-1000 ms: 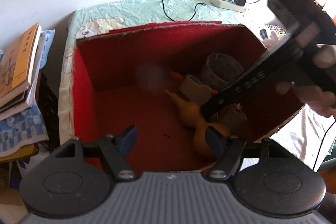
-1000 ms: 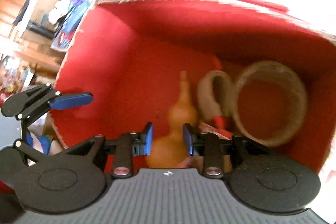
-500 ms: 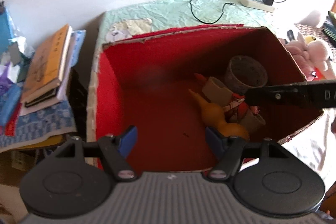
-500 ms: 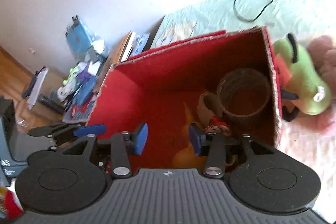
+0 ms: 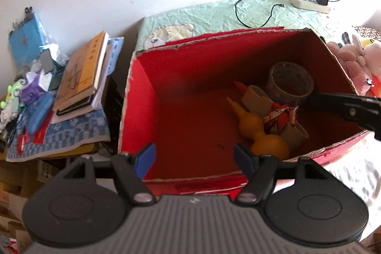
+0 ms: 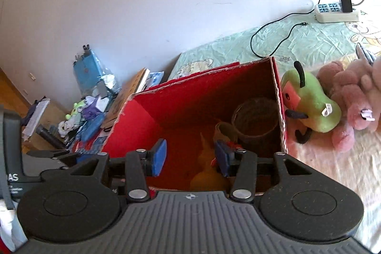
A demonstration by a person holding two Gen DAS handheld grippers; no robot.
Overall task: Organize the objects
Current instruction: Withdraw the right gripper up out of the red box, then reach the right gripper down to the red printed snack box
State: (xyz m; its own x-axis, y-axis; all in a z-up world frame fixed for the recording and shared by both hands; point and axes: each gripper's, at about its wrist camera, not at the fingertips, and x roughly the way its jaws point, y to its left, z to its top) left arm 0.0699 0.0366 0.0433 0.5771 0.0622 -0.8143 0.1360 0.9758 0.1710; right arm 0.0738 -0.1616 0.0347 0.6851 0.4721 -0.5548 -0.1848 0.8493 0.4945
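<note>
A red cardboard box stands open on the bed; it also shows in the right wrist view. Inside lie an orange gourd, a large tape roll, a smaller roll and an orange-patterned wrapped piece. My left gripper is open and empty above the box's near edge. My right gripper is open and empty, held above the box's near side; part of it shows at the right of the left wrist view.
A green plush toy and pink plush toys lie on the bed right of the box. A power strip with a black cable sits at the back. Stacked books and clutter lie left of the box.
My right gripper has lifted out of the box, opened wider, and released the gourd. My left gripper has pulled back and shifted, so more of the box shows.
</note>
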